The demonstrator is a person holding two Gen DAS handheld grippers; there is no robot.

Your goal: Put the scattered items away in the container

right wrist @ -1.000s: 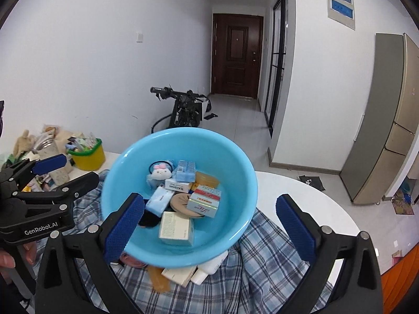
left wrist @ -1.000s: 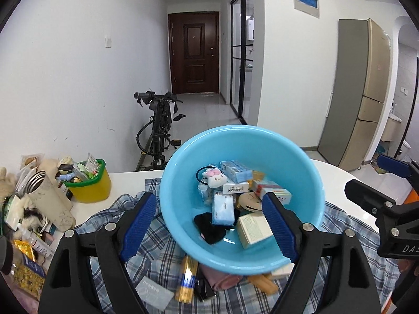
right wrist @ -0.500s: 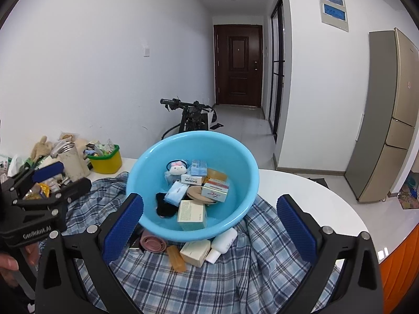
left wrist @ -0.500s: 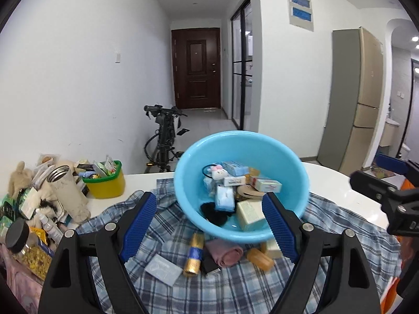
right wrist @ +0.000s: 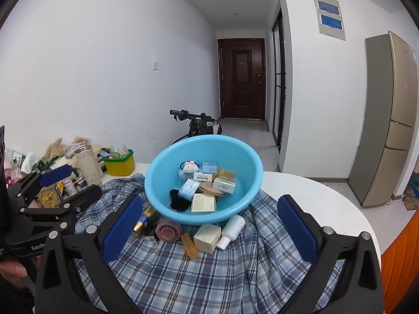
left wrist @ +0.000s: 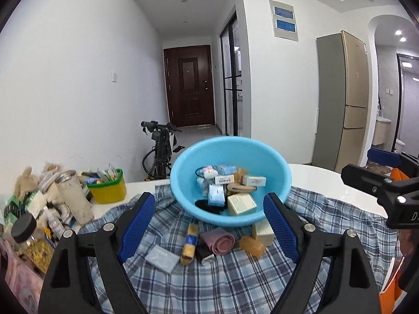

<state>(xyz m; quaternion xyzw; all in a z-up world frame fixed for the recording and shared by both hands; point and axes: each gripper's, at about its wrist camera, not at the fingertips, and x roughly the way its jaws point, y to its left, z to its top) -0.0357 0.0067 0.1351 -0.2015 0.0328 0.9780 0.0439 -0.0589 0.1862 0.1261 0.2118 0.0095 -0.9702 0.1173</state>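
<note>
Both grippers have drawn back from the blue basin (left wrist: 230,178), which now looks smaller, half-filled on the plaid cloth (left wrist: 235,274). A careless reach for the pink roll (left wrist: 221,240) or gold tube (left wrist: 189,243) tucked against its base could nudge the basin. Left gripper (left wrist: 209,225) and right gripper (right wrist: 209,225) stand wide, empty, touching nothing

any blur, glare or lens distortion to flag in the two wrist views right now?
Left wrist: strong fisheye bend with a black vignette at the corners; the blue basin is sharp, and a ceiling spotlight glares at the upper right. Right wrist: same bowing on the fridge and walls, even soft light, the plaid cloth crisp, no motion blur.
</note>
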